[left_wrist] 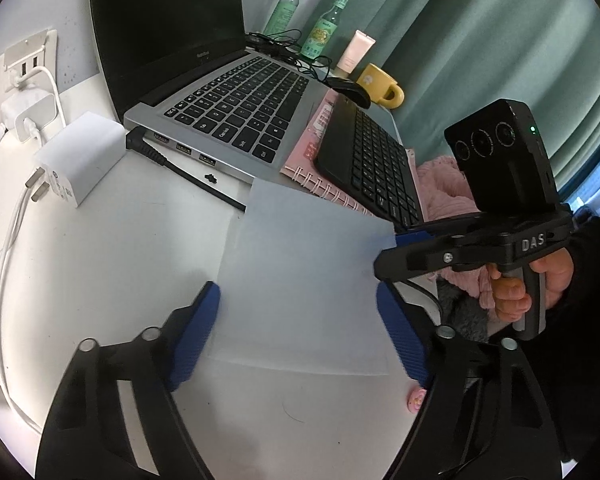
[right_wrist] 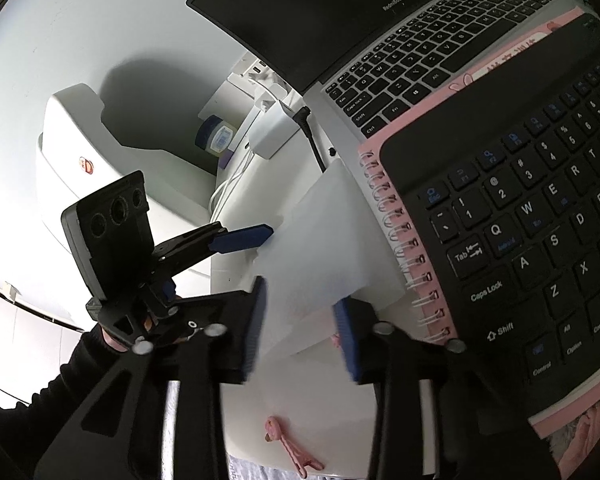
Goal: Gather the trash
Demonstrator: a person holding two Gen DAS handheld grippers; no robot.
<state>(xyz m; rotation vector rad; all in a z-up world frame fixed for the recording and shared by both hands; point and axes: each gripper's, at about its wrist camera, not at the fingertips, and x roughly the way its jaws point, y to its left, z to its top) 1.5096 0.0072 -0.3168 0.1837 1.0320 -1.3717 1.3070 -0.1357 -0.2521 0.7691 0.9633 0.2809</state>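
Observation:
A flat white sheet of paper (left_wrist: pixel 300 276) lies on the white desk (left_wrist: pixel 120 264) in front of the laptop. My left gripper (left_wrist: pixel 300 336) is open, its blue pads either side of the sheet's near edge, just above it. My right gripper (right_wrist: pixel 300 320) is open too, with the sheet's corner (right_wrist: pixel 320 248) between its blue pads; it shows in the left wrist view (left_wrist: pixel 396 252) at the sheet's right edge. The left gripper shows in the right wrist view (right_wrist: pixel 244 238) at the sheet's far side.
An open laptop (left_wrist: pixel 236 96), a pink spiral notebook (left_wrist: pixel 312 160) with a black keyboard (left_wrist: pixel 372 160) on it, a white charger (left_wrist: pixel 80 156) with cables, two green bottles (left_wrist: pixel 324 28), a yellow mug (left_wrist: pixel 380 84), a pink clip (right_wrist: pixel 288 440) and a white appliance (right_wrist: pixel 80 160) surround the sheet.

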